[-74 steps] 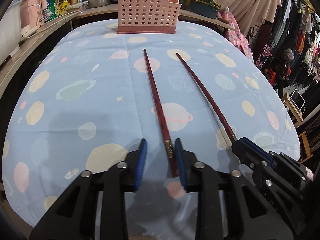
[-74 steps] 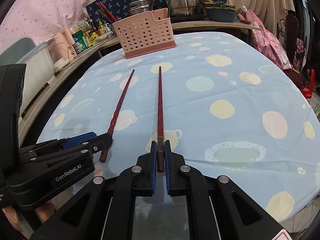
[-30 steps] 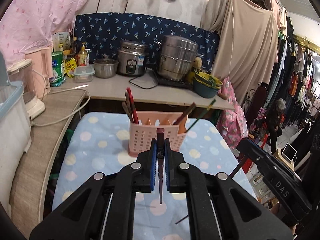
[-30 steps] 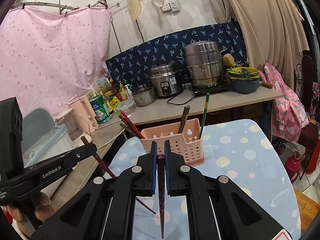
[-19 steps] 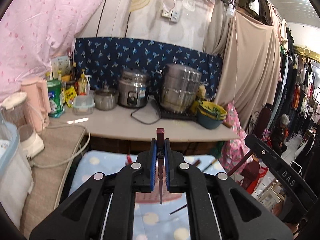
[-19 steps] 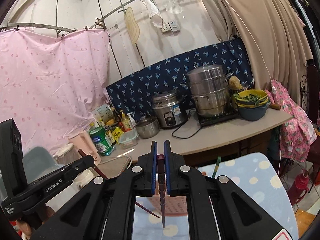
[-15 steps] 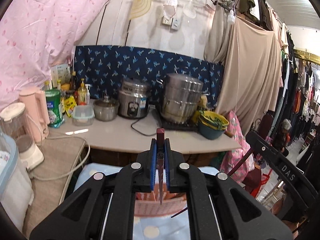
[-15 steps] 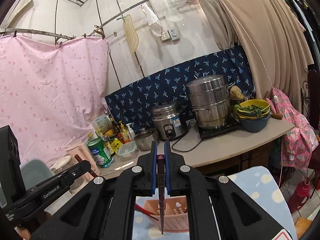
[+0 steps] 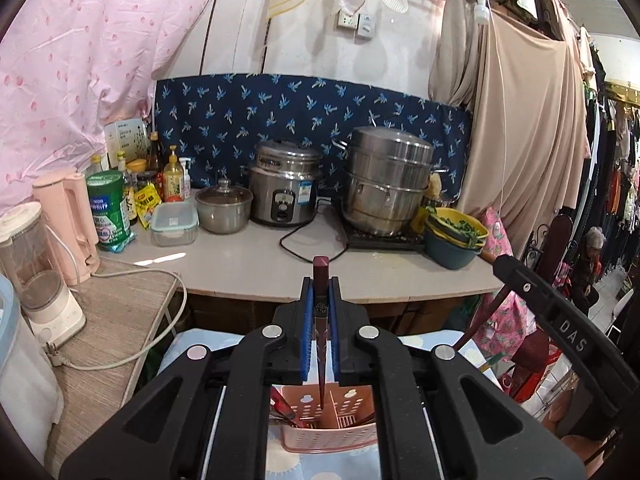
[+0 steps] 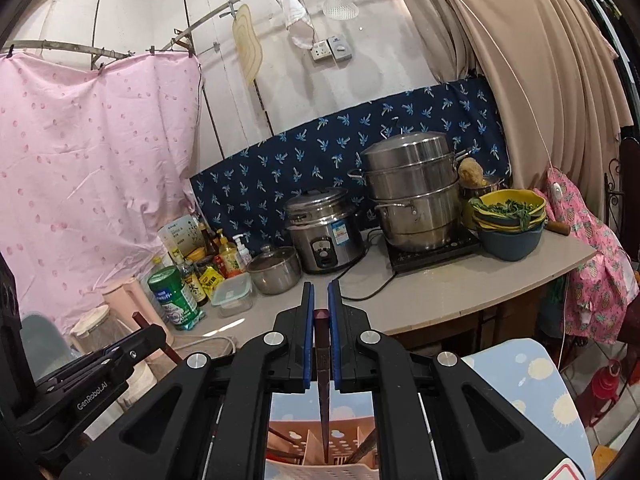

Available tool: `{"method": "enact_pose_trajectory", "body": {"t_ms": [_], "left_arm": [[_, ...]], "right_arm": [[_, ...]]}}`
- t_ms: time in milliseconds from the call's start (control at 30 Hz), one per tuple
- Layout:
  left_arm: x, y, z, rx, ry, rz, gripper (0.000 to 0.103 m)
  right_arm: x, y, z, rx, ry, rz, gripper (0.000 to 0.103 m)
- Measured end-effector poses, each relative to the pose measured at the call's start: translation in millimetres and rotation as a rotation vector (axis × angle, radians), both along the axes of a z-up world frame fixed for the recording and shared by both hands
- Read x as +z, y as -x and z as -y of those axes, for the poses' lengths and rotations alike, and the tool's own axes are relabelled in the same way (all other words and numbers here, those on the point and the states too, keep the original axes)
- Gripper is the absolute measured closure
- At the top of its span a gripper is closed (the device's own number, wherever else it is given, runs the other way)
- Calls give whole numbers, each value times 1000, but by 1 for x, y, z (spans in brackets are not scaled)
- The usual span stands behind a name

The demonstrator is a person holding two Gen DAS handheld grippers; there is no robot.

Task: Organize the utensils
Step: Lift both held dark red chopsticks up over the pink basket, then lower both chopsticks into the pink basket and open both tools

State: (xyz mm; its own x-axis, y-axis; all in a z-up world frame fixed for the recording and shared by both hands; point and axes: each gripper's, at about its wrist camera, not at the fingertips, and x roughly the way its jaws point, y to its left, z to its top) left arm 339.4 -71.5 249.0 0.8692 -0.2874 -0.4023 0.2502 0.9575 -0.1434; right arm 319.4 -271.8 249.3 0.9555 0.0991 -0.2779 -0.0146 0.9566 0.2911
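Each dark red chopstick (image 9: pixel 321 320) (image 10: pixel 322 364) now hangs upright, tip over the pink utensil basket (image 9: pixel 340 420) (image 10: pixel 320 456), which sat farther ahead a second ago. The left tool (image 9: pixel 321 332) and right tool (image 10: pixel 321 344) stay clenched on their chopsticks above the planet-print surface (image 10: pixel 520 384).

Whitish wall (image 9: pixel 304 20) w/ socket (image 9: pixel 346 20) up top, navy leaf-print cloth (image 9: pixel 280 112) pinned behind grey counter (image 9: pixel 256 268). Pink sheet (image 10: pixel 92 160) hangs at left, beige curtain (image 9: pixel 528 140) at right. On counter: rice cooker (image 9: pixel 285 188), steel steamer pot (image 9: pixel 386 180), bottles, pink kettle (image 9: pixel 68 216). Clothes rack (image 9: pixel 616 168) far right. Even daylight.
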Motion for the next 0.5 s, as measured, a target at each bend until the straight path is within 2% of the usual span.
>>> {"method": "enact_pose_trajectory", "body": {"t_ms": [233, 333, 400, 500], "left_arm": [[-24, -9, 1, -3, -4, -43, 95], [-29, -8, 0, 8, -13, -40, 92], [-32, -6, 0, 14, -17, -42, 85], [-34, -2, 0, 18, -29, -43, 85]], "right_arm": [[-35, -10, -8, 20, 34, -73, 96], [-37, -7, -9, 18, 43, -73, 94], [-38, -3, -9, 18, 48, -71, 92], [-38, 2, -8, 25, 45, -72, 92]]}}
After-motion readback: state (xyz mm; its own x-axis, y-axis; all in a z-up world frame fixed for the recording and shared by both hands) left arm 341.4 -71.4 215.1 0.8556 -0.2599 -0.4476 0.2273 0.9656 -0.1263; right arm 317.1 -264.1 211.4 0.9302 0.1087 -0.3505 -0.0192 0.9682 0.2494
